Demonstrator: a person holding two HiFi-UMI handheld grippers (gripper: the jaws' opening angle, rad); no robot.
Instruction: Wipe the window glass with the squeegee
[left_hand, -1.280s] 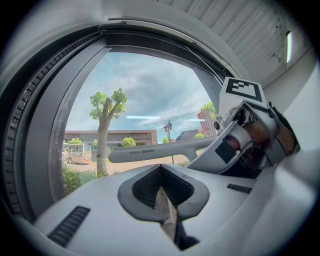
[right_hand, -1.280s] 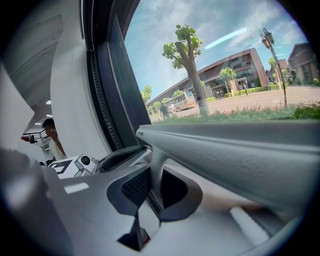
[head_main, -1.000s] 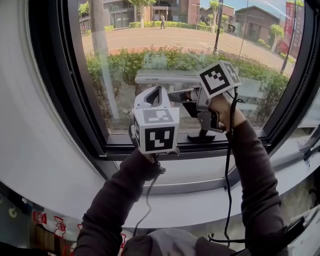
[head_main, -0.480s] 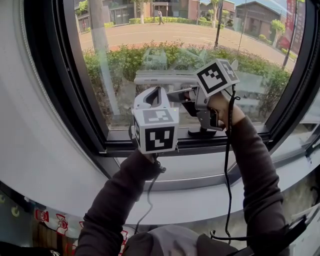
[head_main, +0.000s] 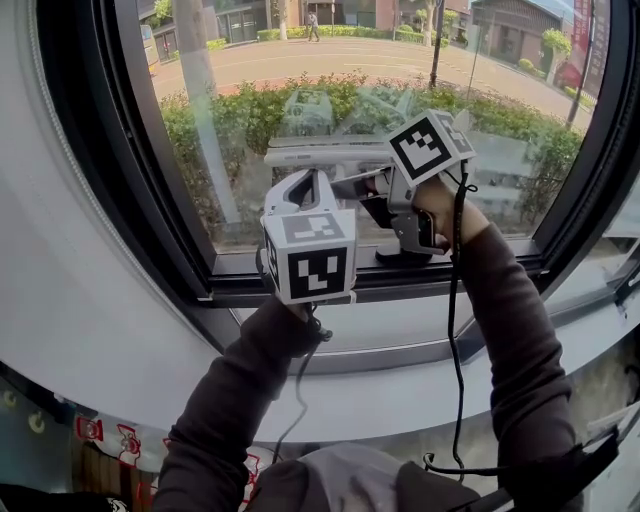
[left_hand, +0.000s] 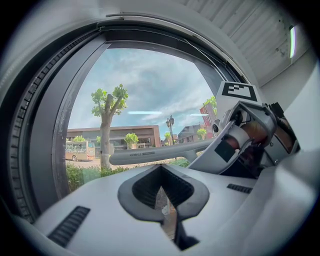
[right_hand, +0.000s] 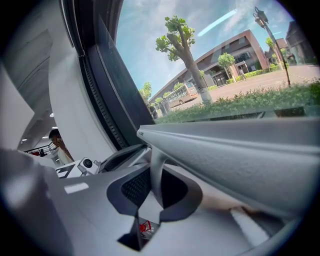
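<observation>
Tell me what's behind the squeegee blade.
The window glass, with a hedge and road beyond it. The strip of glass the squeegee blade covers can't be seen.

Dark window frame, pale grey sill below, white wall left; daylight, hedge and street outside

A grey squeegee is held up close against the window glass. Its long blade runs level from 9 to 3 o'clock, a little toward 12 o'clock from the middle of the head view. Its short handle slants back toward 4 o'clock, clamped in the right gripper. The clear glass, in a dark frame, shows a hedge, a road and buildings.
</observation>
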